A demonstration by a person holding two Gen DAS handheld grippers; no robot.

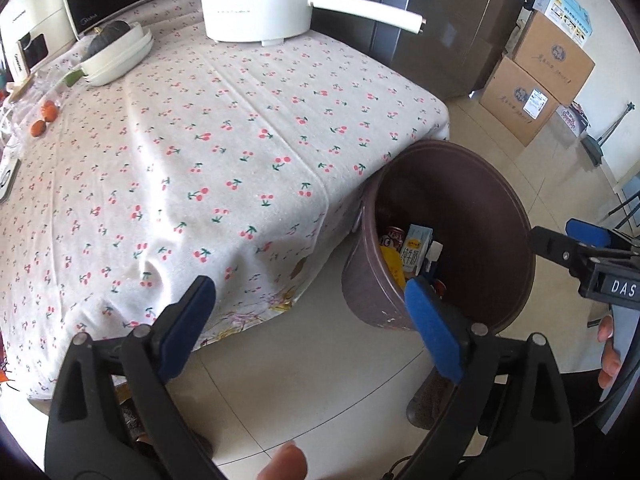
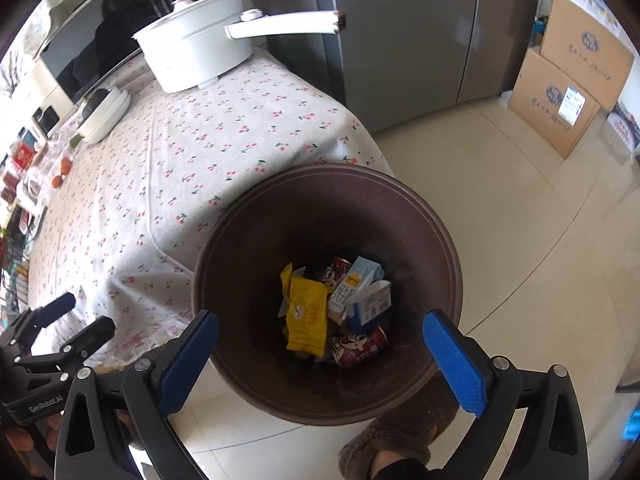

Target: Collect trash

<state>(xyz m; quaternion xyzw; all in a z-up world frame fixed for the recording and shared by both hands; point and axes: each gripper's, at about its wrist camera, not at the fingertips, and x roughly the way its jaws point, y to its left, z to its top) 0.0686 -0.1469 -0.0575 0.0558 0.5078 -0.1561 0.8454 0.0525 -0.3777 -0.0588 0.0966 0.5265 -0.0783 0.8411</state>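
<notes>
Both tools stand wide open and hold nothing: the left tool (image 1: 308, 324) hangs at the lower middle of its view over the floor tiles, between the worktop's (image 1: 224, 128) cherry-print cloth and the brown bin (image 1: 500, 208), while the right tool (image 2: 320, 360) sits directly above that bin (image 2: 256, 224), which fills the centre of its view. Inside the bin lie a yellow packet (image 2: 306, 314), a milk carton (image 2: 352, 284) and a red can (image 2: 360, 346). A white pot (image 1: 256, 4) stands at the worktop's far edge, top centre.
</notes>
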